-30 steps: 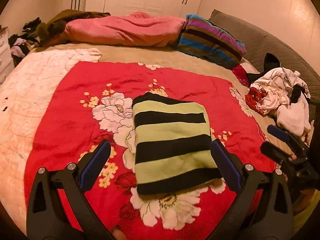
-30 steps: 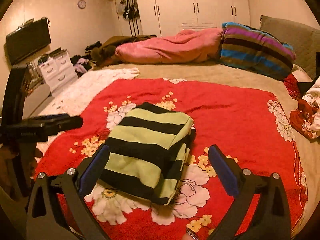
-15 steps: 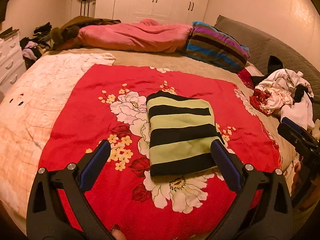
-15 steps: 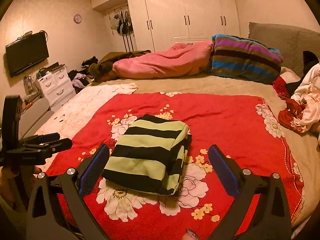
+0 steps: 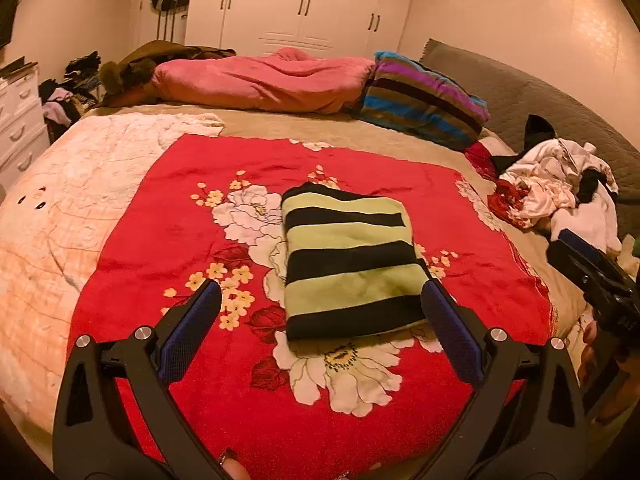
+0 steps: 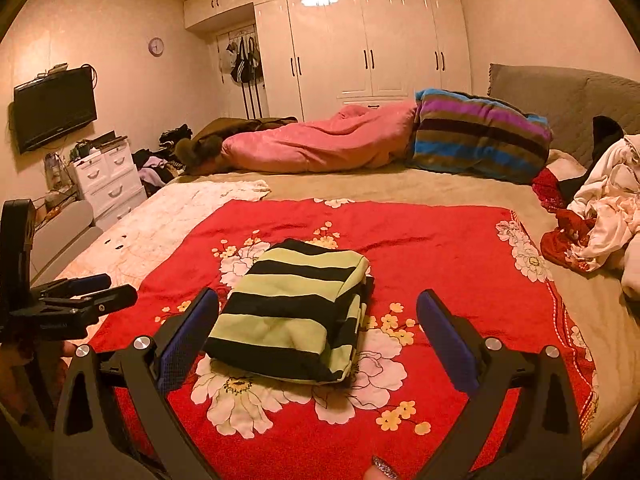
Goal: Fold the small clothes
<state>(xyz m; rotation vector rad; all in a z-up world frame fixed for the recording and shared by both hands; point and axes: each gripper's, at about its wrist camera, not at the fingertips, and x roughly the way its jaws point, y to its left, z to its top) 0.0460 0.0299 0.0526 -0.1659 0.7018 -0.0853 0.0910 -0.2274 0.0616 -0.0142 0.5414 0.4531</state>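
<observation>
Both grippers have drawn back since a second ago: the folded striped top [image 5: 348, 264] sat between our left gripper's [image 5: 320, 312] fingers then, and now lies just beyond their tips. It rests flat on the red blanket [image 5: 160, 240], in the middle of the bed. We hold the left gripper low at the near edge, its fingers spread wide and holding nothing. Our right gripper [image 6: 318, 318] hovers likewise, fingers spread wide, with the top [image 6: 292, 312] just left of centre between the tips. The right view shows the top's stacked folded edges on its right side, plus a TV [image 6: 54, 108] on the far left wall; the left view shows only the top's flat face. A clothes pile [image 5: 560, 188] lies at far right.
</observation>
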